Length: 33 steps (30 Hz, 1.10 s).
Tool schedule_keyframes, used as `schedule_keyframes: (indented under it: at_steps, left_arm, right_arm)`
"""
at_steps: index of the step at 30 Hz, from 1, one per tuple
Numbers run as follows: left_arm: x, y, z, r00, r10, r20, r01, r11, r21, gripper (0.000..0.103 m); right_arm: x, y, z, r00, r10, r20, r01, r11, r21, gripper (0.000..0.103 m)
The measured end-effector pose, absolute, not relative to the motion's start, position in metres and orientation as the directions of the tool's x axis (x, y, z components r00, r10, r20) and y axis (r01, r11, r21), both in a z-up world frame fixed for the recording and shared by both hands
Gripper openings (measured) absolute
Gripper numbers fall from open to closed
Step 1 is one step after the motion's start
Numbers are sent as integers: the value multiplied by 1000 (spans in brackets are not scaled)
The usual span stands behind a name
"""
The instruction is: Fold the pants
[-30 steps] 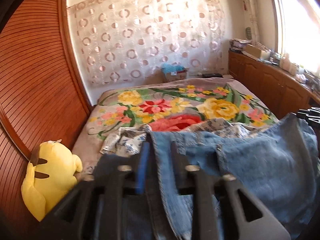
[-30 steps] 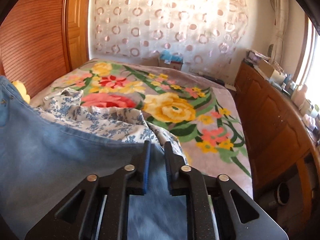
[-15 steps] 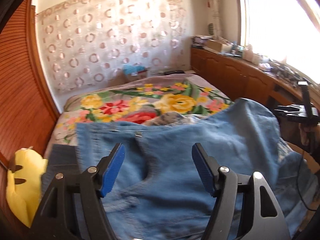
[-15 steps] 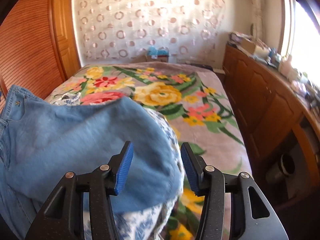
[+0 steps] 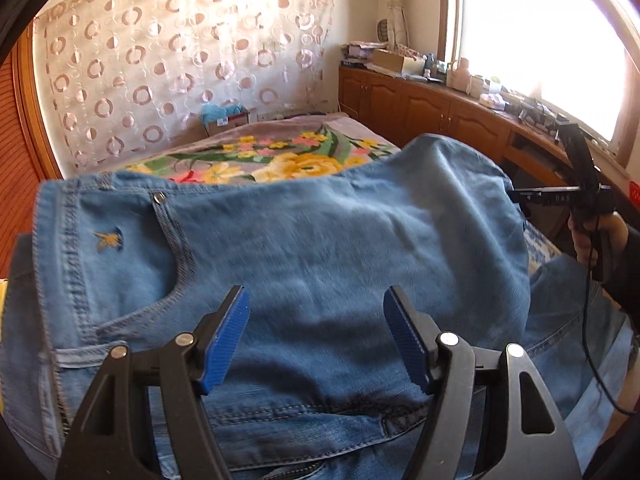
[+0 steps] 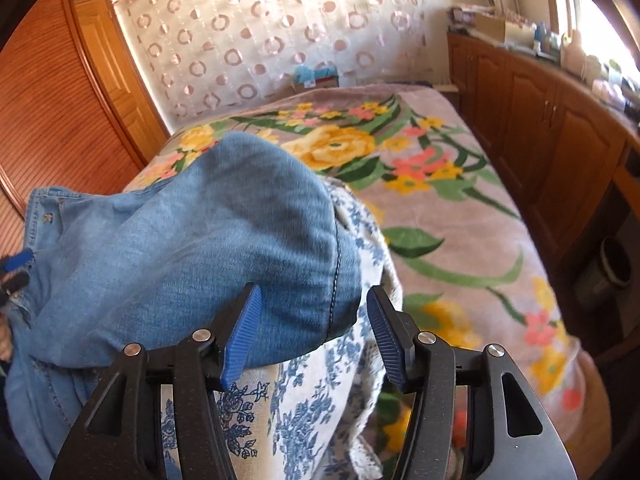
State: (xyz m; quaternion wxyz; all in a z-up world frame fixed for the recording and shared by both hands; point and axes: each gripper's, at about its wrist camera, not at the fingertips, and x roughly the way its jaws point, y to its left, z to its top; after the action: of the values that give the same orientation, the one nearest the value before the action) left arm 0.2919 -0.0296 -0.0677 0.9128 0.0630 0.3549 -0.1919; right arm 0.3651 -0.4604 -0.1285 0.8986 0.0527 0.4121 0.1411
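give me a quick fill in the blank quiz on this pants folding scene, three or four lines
1. The jeans are made of blue ____.
2. The jaws of the left gripper stand ____, with nothing pinched between them.
3. The blanket on the bed is printed with ____.
4. Under the jeans by the right gripper lies a white cloth with a ____ flower print.

Missing words: denim; open; flowers; blue

I see a bed (image 6: 460, 216) with a flowered blanket, a curtain (image 5: 180, 52) with ring pattern behind it, wooden cabinets (image 6: 540, 128) on the right under a bright window (image 5: 540, 32), and wooden slatted doors (image 6: 52, 92) on the left.
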Motion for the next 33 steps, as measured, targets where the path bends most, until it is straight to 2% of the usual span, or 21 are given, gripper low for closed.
schedule_keyframes:
  at_steps: [2,4,7,8,10,11,24,31,33]
  left_arm:
    - [293,-31,-73,671,-301,-678,392,920,-21,69]
    - [294,-31,-76,668,-305,-678,392,920,-27,69]
    - [297,-30,-82,661,-311,-683,393,919,-37,69]
    - [298,-29,-83,656,-311,-688,391,919,-44,69]
    - [299,-26,-83,655,-324,-683,389,919,-63,69]
    - [299,-24,-82,658,-330,-677,387,919,-73,69]
    - [296,-14,-86,664,-338,-667,367,925,-103,69]
    - [296,-12,-90,665,-333,-668,358,928,-106,69]
    - [297,-12,-89,666,-332,-668,357,928,-106,69]
  right_arm:
    - [365,-460,-129,606,316,-730,-212,949,234,56]
    - [364,-458,-126,597,318,-737,-211,948,238,51]
    - [363,-455,-121,583,320,-746,-224,947,231,27]
    - [362,-454,-118,574,339,-745,-240,940,243,13]
    - [360,-451,-110,585,343,-735,-253,938,236,12]
    - [359,-448,-106,587,349,-731,-263,936,236,6]
    - [379,-376,-18,697,352,-625,-364,924,116,3]
    - [421,-327,-46,589,397,-704,-435,890,138,3]
    - [427,-313,-56,581,372,-724,-438,892,106,4]
